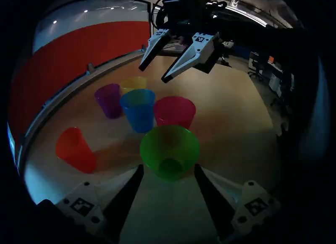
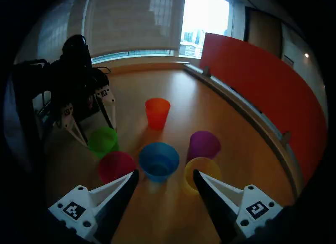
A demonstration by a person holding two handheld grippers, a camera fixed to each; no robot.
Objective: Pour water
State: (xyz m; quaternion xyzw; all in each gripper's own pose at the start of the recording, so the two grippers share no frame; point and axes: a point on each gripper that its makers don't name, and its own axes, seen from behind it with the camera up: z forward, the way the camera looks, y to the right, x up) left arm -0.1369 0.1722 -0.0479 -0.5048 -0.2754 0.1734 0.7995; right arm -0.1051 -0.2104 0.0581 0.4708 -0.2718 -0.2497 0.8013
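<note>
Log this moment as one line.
left gripper open, facing green cup | right gripper open, facing blue cup | nothing held

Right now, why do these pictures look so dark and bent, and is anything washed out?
Left gripper view: dim, bluish light; the orange cup throws a soft shadow on the table, whose edge bows from the fisheye lens. Right gripper view: the window is blown out white, backlighting the scene; the red wall panel curves too. Both look fairly sharp.

No legible text, labels or numbers anywhere
</note>
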